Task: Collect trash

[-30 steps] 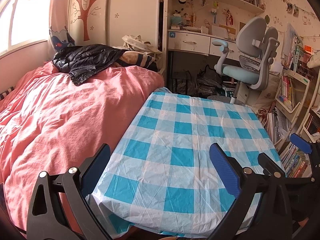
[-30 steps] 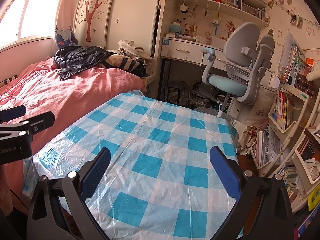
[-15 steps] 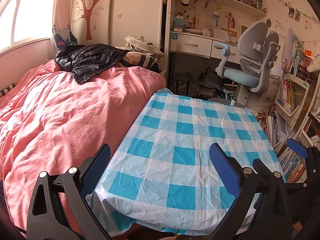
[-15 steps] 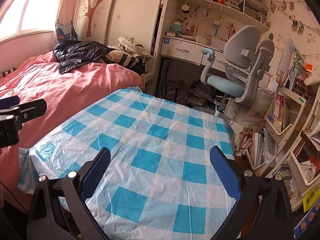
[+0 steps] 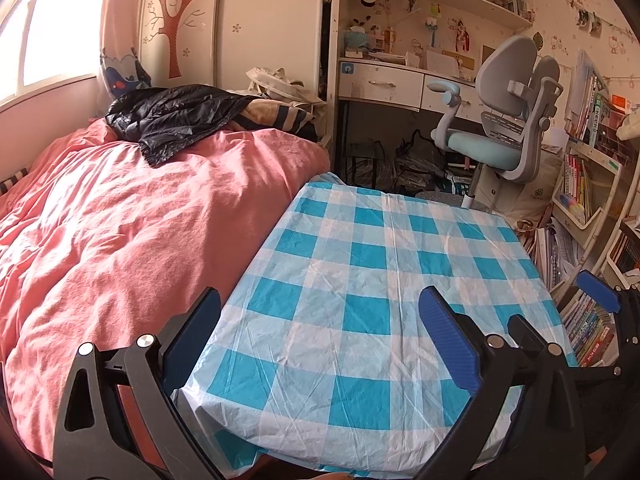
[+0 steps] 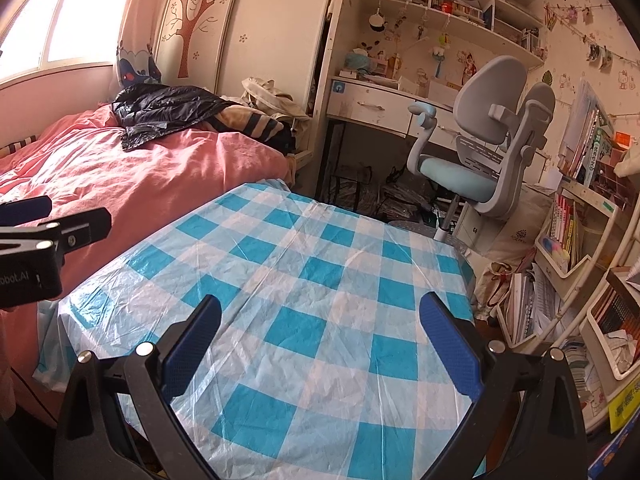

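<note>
No trash shows on the blue-and-white checked table cover (image 5: 368, 272) (image 6: 320, 300) in either view. My left gripper (image 5: 320, 320) hangs open over the table's near left edge, nothing between its blue pads. My right gripper (image 6: 320, 320) is open too, above the near part of the table, and holds nothing. In the left wrist view the right gripper's fingers (image 5: 598, 290) poke in at the right edge. In the right wrist view the left gripper (image 6: 36, 224) shows at the far left.
A bed with a pink quilt (image 5: 120, 220) lies against the table's left side, a black jacket (image 5: 172, 114) on its far end. A grey swivel chair (image 5: 504, 132) and a desk (image 5: 384, 80) stand beyond. Crowded bookshelves (image 6: 576, 248) line the right.
Both views have shifted a little, as if the grippers drew back and rose slightly; the table looks a bit farther off. Both stay open and empty.
</note>
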